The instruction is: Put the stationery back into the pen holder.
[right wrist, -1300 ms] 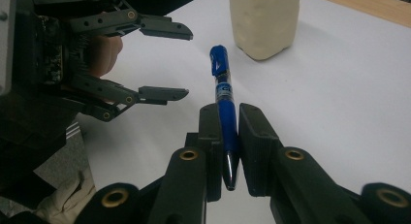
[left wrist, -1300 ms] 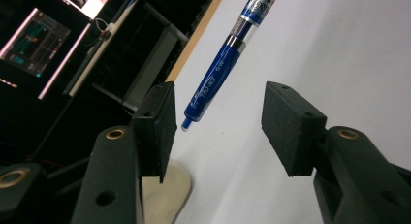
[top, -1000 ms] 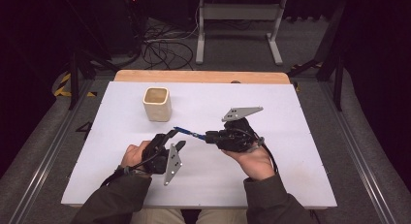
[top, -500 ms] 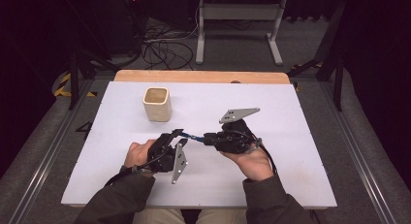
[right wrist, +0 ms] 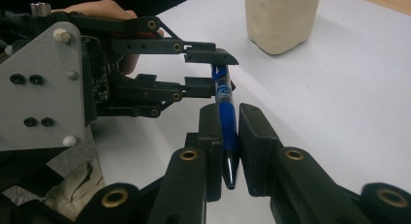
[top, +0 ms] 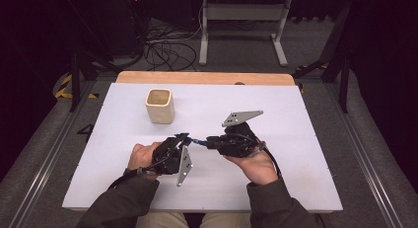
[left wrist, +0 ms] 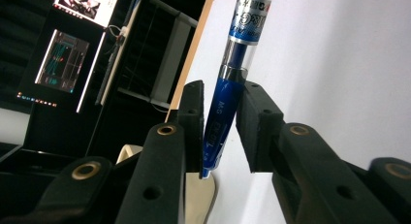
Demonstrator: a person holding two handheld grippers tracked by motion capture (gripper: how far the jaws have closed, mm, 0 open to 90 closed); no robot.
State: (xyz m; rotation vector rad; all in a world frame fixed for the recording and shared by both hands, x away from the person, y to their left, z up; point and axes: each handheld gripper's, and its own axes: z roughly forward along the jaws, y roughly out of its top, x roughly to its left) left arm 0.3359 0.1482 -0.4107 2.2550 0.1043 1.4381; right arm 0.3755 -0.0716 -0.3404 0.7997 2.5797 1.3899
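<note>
At the upper left of the high view we see a cream cup (top: pixel 160 105) standing on the white table (top: pixel 296 154). Left of centre, our left gripper (top: pixel 181 139) has its jaws just closing around the cap end of a blue pen (top: pixel 197 142), a slight gap showing on one side. Right of centre, our right gripper (top: pixel 211 142) clamps the pen's tip end, holding it level above the table.
</note>
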